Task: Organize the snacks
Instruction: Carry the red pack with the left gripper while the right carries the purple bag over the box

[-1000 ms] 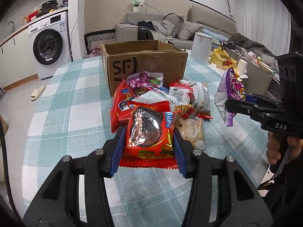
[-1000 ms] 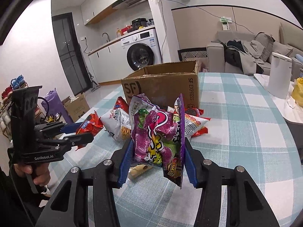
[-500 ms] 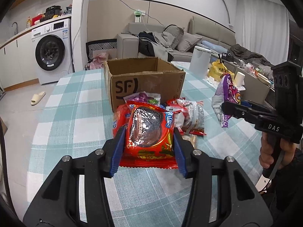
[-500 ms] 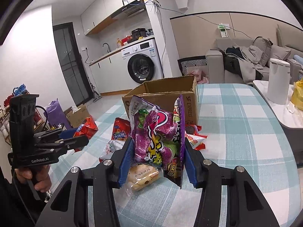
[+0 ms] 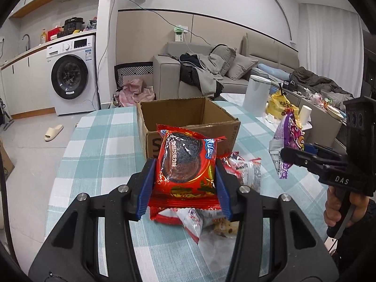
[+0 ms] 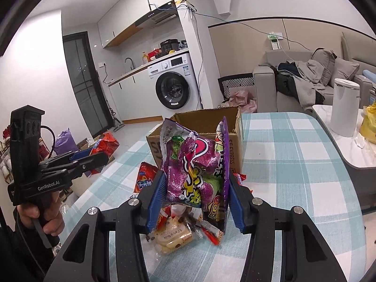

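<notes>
My left gripper is shut on a red cookie packet, held up above the table in front of an open cardboard box. In the right wrist view my right gripper is shut on a purple snack bag, also lifted, with the same box just behind it. Each gripper shows in the other's view: the right one with the purple bag, the left one with the red packet. Several loose snack packs lie on the checked tablecloth below.
A white canister and a yellow bag stand on a side table to the right. The table's edge curves at the left, with floor, a slipper and a washing machine beyond. A sofa sits behind.
Both grippers have risen with their packets still held. The snack pile now sits lower in both views, and the box's open top shows.
</notes>
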`<state>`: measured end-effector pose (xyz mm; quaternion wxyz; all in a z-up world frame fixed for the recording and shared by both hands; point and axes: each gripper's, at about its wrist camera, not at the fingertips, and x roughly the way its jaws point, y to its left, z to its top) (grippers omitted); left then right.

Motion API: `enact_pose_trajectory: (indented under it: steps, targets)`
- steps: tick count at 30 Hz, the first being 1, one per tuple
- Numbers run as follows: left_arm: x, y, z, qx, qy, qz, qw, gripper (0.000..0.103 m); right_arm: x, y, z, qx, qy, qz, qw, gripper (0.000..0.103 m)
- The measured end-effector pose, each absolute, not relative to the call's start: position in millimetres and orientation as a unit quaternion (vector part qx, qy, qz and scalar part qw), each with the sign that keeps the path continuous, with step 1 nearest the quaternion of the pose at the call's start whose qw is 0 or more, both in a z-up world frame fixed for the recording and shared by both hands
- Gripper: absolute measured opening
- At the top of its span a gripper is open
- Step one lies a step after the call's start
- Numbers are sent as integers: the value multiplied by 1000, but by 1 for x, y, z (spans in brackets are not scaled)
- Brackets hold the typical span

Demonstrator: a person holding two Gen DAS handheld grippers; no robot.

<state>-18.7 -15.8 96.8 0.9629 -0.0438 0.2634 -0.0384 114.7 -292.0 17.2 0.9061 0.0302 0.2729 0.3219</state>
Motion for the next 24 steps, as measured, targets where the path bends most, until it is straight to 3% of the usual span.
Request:
enact_pose_trajectory:
  steps: [24]
  targets:
    - [71,4,101,-59,250,-16,966,45,166,-253,47,10,262,321,910,50]
